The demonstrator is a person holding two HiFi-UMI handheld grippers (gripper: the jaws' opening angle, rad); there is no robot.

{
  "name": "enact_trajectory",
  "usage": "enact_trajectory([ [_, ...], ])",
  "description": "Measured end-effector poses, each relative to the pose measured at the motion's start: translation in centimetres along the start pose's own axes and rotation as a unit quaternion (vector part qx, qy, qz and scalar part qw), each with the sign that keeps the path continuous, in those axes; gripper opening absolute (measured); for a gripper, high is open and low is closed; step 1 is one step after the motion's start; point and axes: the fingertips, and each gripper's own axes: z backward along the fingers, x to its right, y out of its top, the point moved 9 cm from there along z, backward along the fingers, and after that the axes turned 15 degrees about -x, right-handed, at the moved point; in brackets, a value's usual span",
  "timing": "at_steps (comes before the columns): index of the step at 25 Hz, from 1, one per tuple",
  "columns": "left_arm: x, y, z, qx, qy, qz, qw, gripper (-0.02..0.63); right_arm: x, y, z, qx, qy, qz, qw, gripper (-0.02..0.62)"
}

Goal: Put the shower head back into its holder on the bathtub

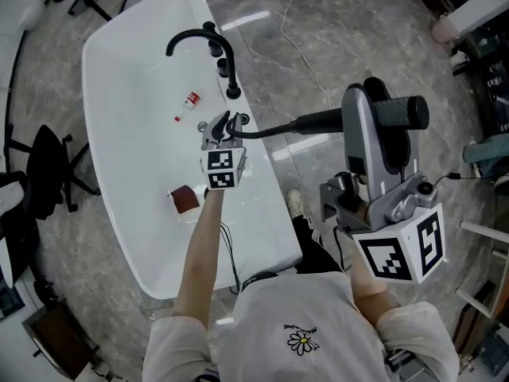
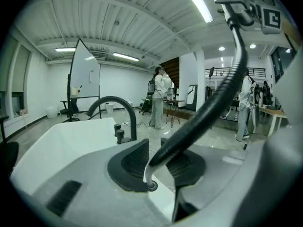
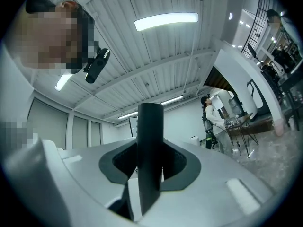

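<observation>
**Shower Head Held Off the Tub; Hose Enclosed at the Rim**

The shower head (image 1: 402, 114) was clamped crosswise in the right gripper (image 3: 150, 159). The jaws of that gripper were pressed onto the black handle from both sides. The shower head was held raised, off the bathtub (image 1: 119, 70) and above the floor, well to the right of the left gripper (image 2: 158, 163). It was not seated in its holder.

The black hose (image 2: 222, 93) was led from the shower head across to the left gripper and passed between its jaws. Those jaws were set partly apart. The hose lay close against the pad at the right of the left gripper view, and a strip of white rim was visible between the hose and the other pad. The hose was therefore enclosed rather than pinched.

Just ahead of and below the jaw tips, the pale lower end of the hose was met by the holder ring (image 2: 151, 186) set in the tub rim. The left gripper was tilted slightly downward over that rim.

The black faucet (image 1: 199, 38) was located beyond the left gripper, ahead and to the left of its jaws, with two black knobs (image 2: 120, 135) beside its base. A small red-and-white bottle (image 1: 188, 104) was lying in the tub to the left of the left gripper. A brown object (image 1: 187, 200) was lying in the tub behind that gripper, nearer the person.
</observation>
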Motion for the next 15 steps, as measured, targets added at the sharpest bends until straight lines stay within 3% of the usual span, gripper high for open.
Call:
enact_trajectory([
  [5,1.5,-1.0,-1.4,-0.01,-0.02,-0.012,0.9997,0.086,-0.4,-1.3,-2.5,-0.015,0.017,0.022,0.999,0.118],
  [11,2.2,-3.4,-0.9,-0.003,-0.038,0.024,0.999,0.092,-0.3,-3.1,-6.5,-0.023,0.033,0.033,0.999,0.118],
  [15,1.4,-5.8,-0.8,-0.011,-0.027,0.053,0.9982,0.095,0.0,-5.3,-9.6,-0.041,0.034,0.065,0.996,0.118],
])
